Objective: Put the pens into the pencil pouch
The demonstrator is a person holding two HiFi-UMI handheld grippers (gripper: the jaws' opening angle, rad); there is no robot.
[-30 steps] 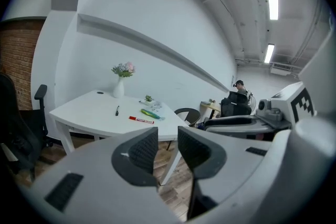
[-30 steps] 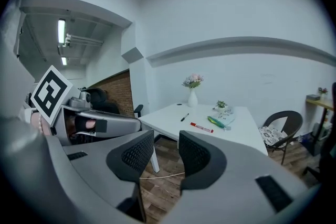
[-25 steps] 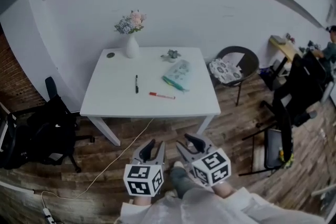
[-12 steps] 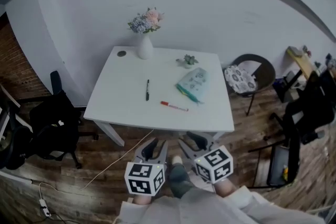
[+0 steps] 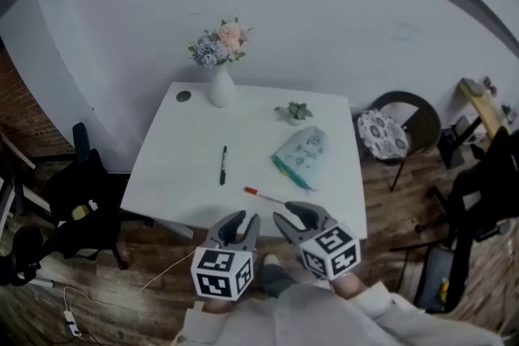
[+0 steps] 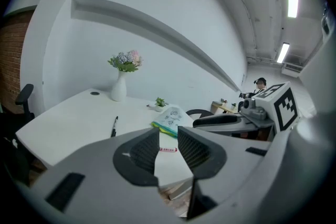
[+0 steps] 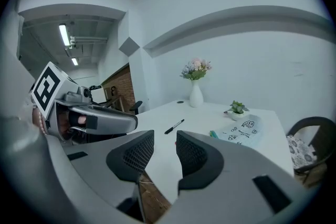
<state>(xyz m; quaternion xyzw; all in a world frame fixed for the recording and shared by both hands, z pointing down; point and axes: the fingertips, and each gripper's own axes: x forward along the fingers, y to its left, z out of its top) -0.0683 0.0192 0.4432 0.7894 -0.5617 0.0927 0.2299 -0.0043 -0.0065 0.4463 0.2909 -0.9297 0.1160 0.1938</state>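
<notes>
Both grippers have come forward since the earlier frame, and the white surface now fills more of the head view, its near edge just ahead of them. The left hand-held gripper and the right hand-held gripper each stand with jaws a narrow way apart and nothing between them.

The black pen lies left of centre. The red pen lies close to the near edge, just beyond the right hand-held gripper. The pencil pouch lies flat at the right, farther than the red pen; whether its mouth is open I cannot tell.

The red pen looks like the main risk: so close to the edge, a glancing touch from a jaw tip could roll it onto the floor. Thin pens flat on a hard top are also awkward, since jaws coming in too steep may skid a pen away instead of closing on it. An unsteadied pouch would likely slide ahead of a pen pushed at it. The small plant and flower vase beyond it could be knocked by an overreach.
</notes>
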